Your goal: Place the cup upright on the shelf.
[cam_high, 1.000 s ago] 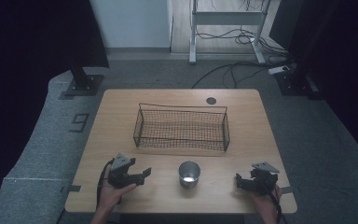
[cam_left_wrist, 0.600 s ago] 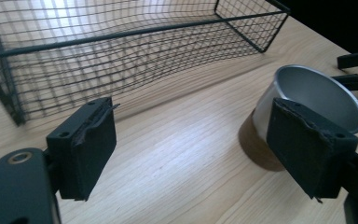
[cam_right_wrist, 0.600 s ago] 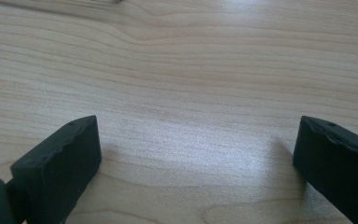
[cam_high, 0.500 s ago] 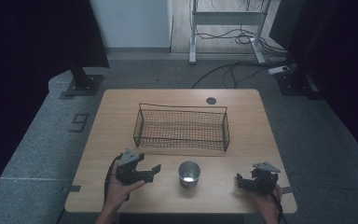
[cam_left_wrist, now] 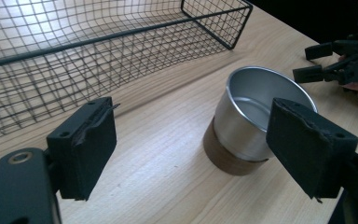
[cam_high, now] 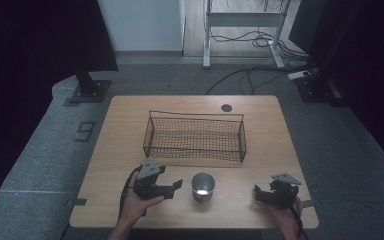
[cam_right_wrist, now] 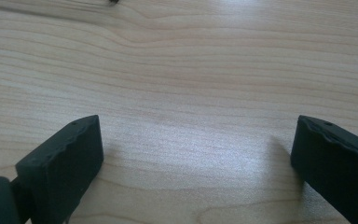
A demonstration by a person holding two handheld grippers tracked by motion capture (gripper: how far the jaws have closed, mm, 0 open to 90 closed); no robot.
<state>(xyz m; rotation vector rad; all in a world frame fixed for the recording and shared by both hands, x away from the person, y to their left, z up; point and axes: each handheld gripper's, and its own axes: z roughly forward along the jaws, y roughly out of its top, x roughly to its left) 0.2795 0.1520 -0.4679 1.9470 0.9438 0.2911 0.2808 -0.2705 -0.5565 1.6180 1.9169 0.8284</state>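
right jaw hides cup (cam_left_wrist: 254,119) side

Wooden table (cam_high: 130,125) with wire basket (cam_high: 195,136), metal cup (cam_high: 203,185)

steel cup (cam_high: 202,186) | upright, empty | just before wire basket (cam_high: 195,135)

Wire basket (cam_high: 195,136) and metal cup (cam_high: 202,186) on table (cam_high: 260,125).
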